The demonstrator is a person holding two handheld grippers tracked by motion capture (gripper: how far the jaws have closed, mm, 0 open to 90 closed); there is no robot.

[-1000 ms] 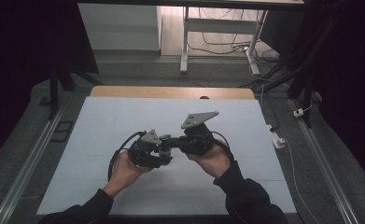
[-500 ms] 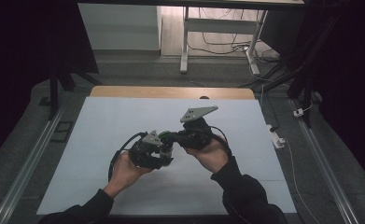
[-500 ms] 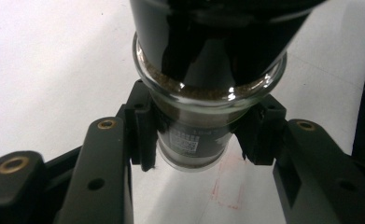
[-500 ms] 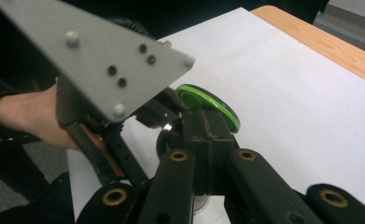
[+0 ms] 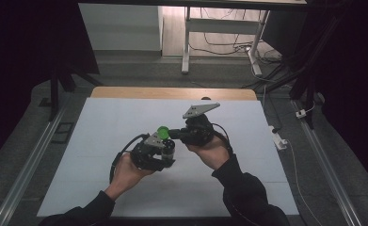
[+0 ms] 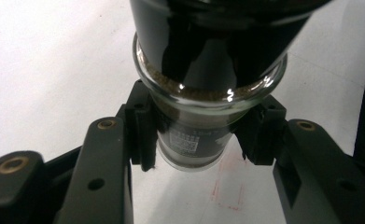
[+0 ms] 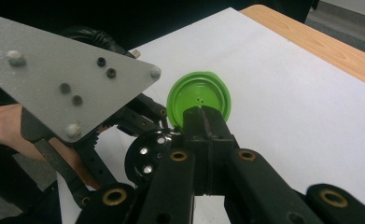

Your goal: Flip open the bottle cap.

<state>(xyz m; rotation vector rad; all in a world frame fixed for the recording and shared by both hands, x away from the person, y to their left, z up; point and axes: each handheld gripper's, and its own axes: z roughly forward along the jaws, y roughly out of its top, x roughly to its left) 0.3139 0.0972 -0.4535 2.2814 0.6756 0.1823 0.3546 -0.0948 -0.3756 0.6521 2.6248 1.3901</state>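
Over the middle of the table (image 5: pixel 101 141), the left tongs (image 6: pixel 196 140) pinch a glass jar (image 6: pixel 208 70) by its neck. The right tongs (image 7: pixel 203 122) are pressed together on the rim of a green lid (image 7: pixel 199 95), just beside the jar.

Both forearms reach in from below, left gripper (image 5: pixel 165 145) low and clamped on a jar (image 6: pixel 208 93), right gripper (image 5: pixel 170 133) just above it, jaws pinched shut on a lid (image 7: pixel 199 98).

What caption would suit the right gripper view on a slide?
The right gripper pinches the edge of a green lid above a white table.
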